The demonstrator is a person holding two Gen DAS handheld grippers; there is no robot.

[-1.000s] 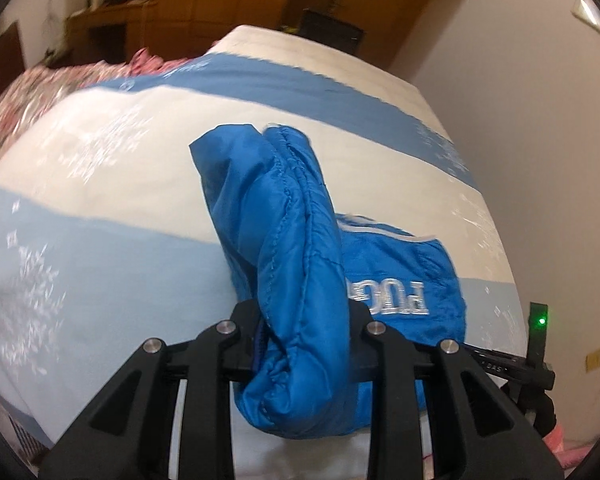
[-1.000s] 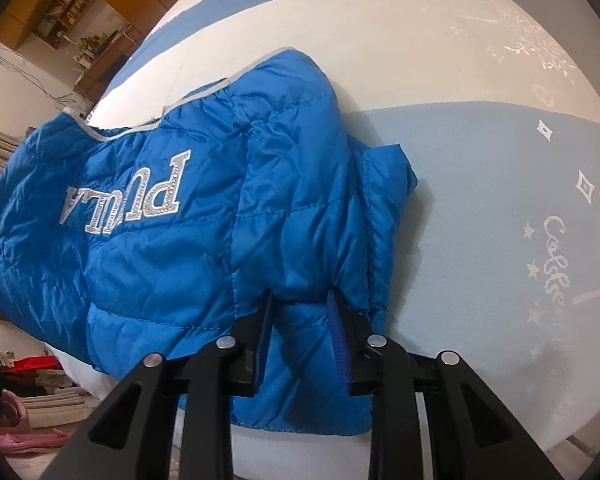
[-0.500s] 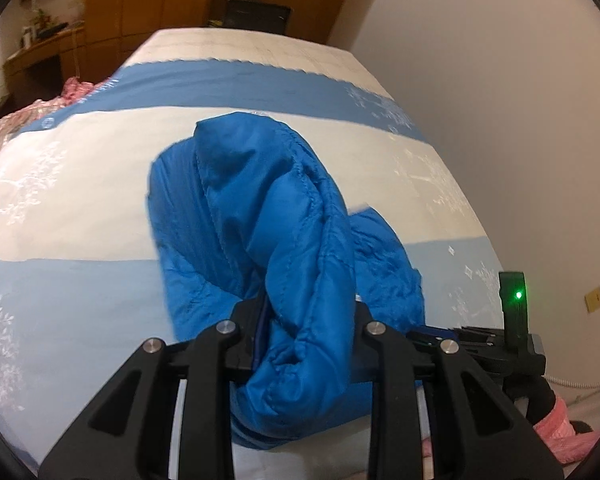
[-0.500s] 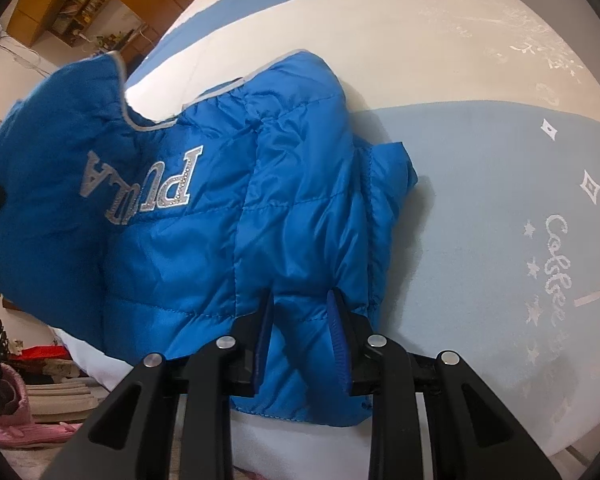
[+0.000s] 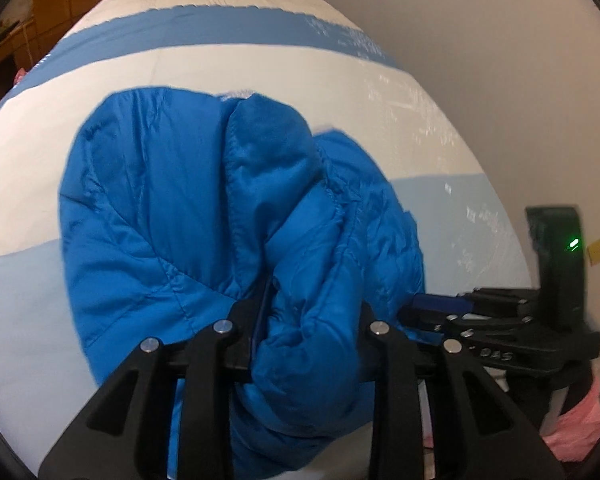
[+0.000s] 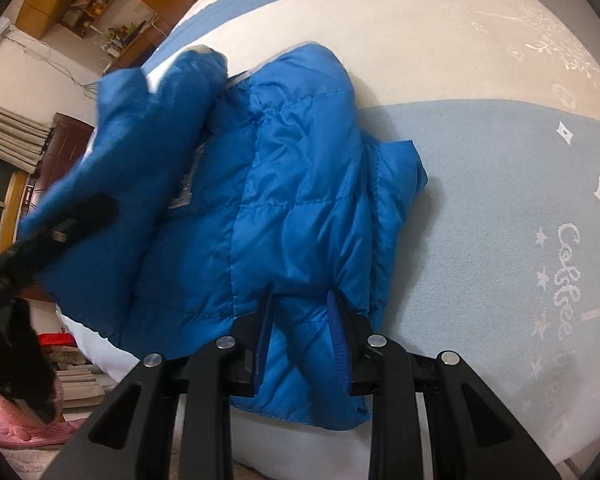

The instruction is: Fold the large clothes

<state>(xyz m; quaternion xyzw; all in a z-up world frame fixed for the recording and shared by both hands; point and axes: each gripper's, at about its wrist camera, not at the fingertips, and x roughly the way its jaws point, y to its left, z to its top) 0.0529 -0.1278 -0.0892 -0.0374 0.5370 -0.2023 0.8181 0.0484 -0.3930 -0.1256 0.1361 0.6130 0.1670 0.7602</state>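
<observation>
On the bed, covered by a blanket with cream and light-blue bands, lies a blue quilted jacket, near the mattress edge closest to both cameras. Left gripper: jaws clamped on a thick bunched fold of the jacket, which fills the gap between the fingers and bulges out above and below them. This fold is raised off the bedding and stands over the rest of the garment. Right gripper: jaws narrow, pinching the jacket's near hem, with a ridge of fabric rising between the two blue pads. In the right wrist view the left gripper appears at the left edge, blurred, carrying its part of the jacket above the flat portion; silver lettering on the garment is partly covered by the lifted part and cannot be read. In the left wrist view the right gripper appears at the right, level with the jacket's edge, with a green indicator light lit on its body. Wooden cabinets stand beyond the bed, and a pink cloth lies on the floor beside it
</observation>
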